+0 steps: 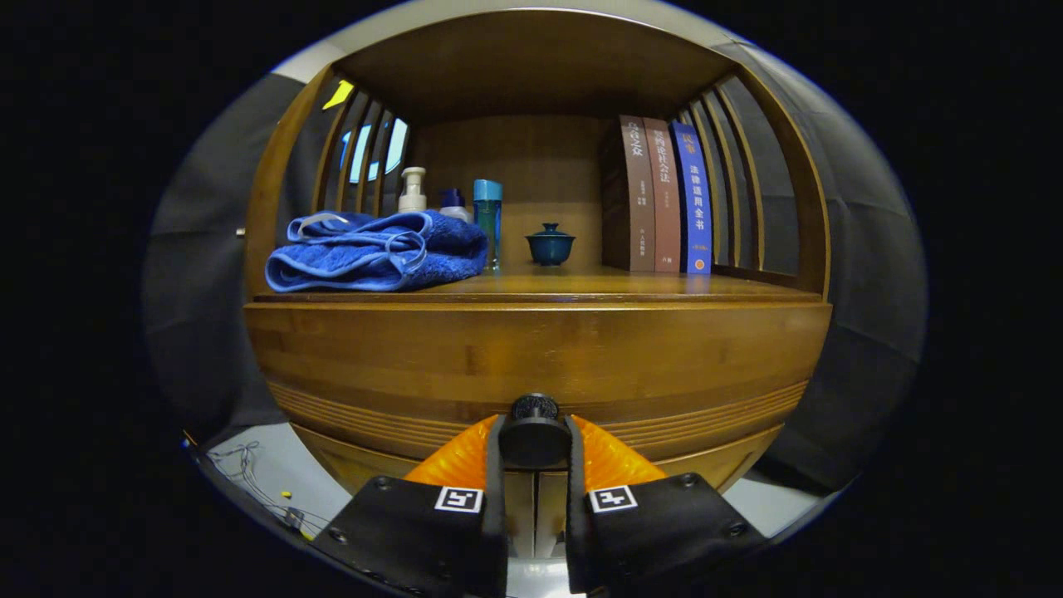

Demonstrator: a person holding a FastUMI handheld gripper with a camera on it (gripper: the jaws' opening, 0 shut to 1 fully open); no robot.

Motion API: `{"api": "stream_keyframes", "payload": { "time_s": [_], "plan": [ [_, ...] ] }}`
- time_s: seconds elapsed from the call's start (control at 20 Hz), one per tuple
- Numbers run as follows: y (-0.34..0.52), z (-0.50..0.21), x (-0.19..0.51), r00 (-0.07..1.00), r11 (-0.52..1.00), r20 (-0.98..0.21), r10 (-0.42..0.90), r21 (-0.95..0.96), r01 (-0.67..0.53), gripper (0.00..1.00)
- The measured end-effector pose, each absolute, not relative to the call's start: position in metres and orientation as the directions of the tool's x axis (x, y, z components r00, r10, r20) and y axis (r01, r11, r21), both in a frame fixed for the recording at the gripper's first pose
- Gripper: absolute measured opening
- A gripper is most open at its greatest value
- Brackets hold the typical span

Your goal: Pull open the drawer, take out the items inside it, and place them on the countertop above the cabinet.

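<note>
On the countertop point(581, 286), going from the left: a folded blue towel point(378, 252) lies at the front corner, with a pump bottle point(412, 190), a dark-capped bottle point(453, 202) and a tall teal bottle point(487, 218) standing behind and just beside it. Near the middle, set back, is a small lidded teacup point(550, 243). To its right three books point(664, 195) stand upright against the slatted side of the cabinet point(781, 174).

Below the countertop runs the drawer front point(399, 361), which looks flush with the cabinet, so the drawer appears unopened, or barely so (the fisheye bend makes a slight gap hard to rule out). At its lower middle sits the round dark knob point(534, 428), and the gripper point(534, 444) has its two fingers closed against either side of it, holding the knob between them.

By my reading the task is at its very start: the grasp on the knob is made, but the pull is not yet evident. The drawer's contents are hidden behind the front, so what is inside cannot be told. Left to do are opening the drawer, lifting each item out, and setting them on the countertop, where free room lies between the teacup and the front edge.
</note>
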State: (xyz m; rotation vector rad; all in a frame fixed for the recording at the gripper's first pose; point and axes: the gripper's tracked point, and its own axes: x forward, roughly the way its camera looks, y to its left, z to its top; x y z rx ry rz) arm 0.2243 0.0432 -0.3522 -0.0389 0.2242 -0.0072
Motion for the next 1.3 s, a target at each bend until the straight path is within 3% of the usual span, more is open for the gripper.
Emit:
{"api": "stream_keyframes", "payload": {
  "time_s": [0.1, 0.75, 1.3],
  "plan": [
    [0.042, -0.350, 0.218, 0.971, 0.999, -0.238, -0.006, -0.047, -0.005, 0.23],
    [0.039, -0.344, 0.098, 0.959, 1.000, -0.282, 0.002, -0.001, -0.002, 0.23],
    [0.037, -0.348, 0.046, 0.956, 1.000, -0.295, 0.010, -0.005, -0.012, 0.23]
  ]
}}
